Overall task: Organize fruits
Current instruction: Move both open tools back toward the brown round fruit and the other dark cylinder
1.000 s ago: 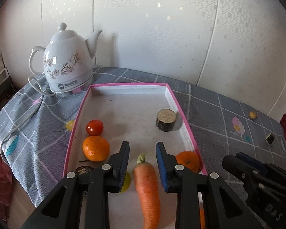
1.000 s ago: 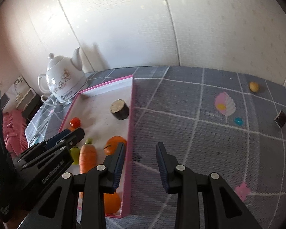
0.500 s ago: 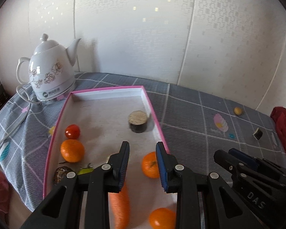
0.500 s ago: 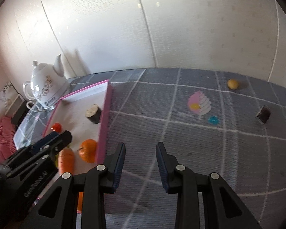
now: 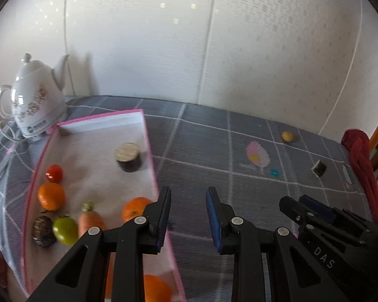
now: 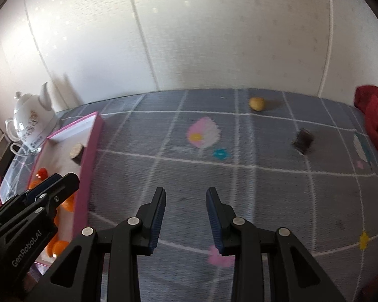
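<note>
Grippers: left gripper (image 5: 188, 216) and right gripper (image 6: 185, 216) both spread, nothing between fingers, over grey checked cloth (image 6: 264, 188).
Tray: pink-rimmed tray (image 5: 148, 136) holds oranges (image 5: 50, 196), tomato (image 5: 54, 173), carrot (image 5: 89, 220).
Loose: small yellow fruit (image 6: 256, 103) far on cloth, near wall.
Kettle: white kettle (image 5: 32, 105) behind tray.

Light: bright daylight; speckled on wall (image 5: 189, 37).
Shadows: kettle (image 5: 35, 100) cast one rightwards.
Blur: motion smear, right view.
Edges: fisheye-bent, vignetted.
</note>
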